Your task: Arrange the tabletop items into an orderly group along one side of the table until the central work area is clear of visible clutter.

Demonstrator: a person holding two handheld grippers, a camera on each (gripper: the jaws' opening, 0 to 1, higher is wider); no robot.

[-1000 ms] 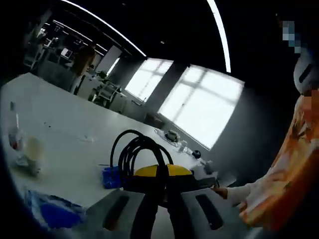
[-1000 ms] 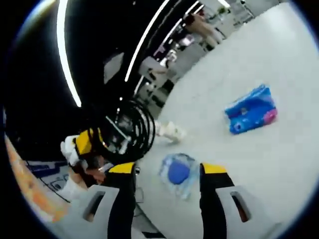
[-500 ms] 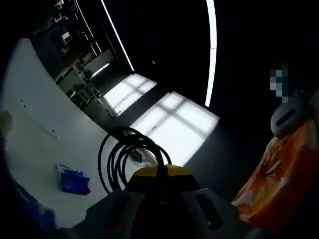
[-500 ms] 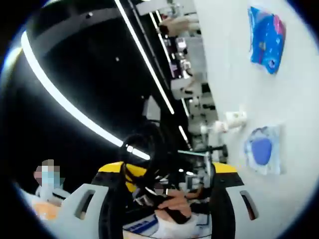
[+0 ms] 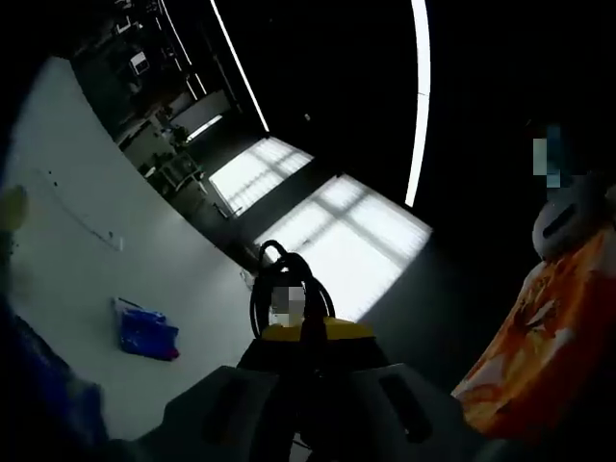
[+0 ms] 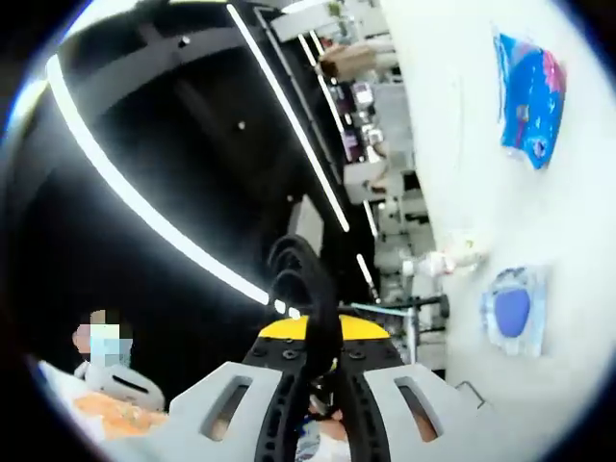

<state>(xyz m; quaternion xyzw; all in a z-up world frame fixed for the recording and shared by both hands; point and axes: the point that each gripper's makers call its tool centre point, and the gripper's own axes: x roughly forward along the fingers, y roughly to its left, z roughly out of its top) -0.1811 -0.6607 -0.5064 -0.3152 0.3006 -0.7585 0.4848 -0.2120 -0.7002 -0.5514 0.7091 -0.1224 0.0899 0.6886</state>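
Observation:
A coil of black cable [image 5: 272, 258] is held up in the air above the white table [image 5: 67, 241]. My left gripper [image 5: 306, 339] is shut on the coil's lower part, and the loops rise edge-on just past its yellow-tipped jaws. In the right gripper view the same black cable [image 6: 306, 279] arches up between the jaws of my right gripper [image 6: 322, 345], which is shut on it. Both grippers hold the coil well clear of the tabletop.
A blue packet [image 5: 146, 332] lies on the table. A blue-and-pink packet [image 6: 529, 91], a round blue item in a clear bag [image 6: 510, 310] and a small white bottle [image 6: 445, 260] lie on the white table [image 6: 577, 241]. A person in orange patterned clothing [image 5: 539, 337] stands close by.
My right gripper's jaws, wide apart half a second ago, have closed on the cable coil. The coil now shows edge-on in the left gripper view. The left gripper keeps its hold.

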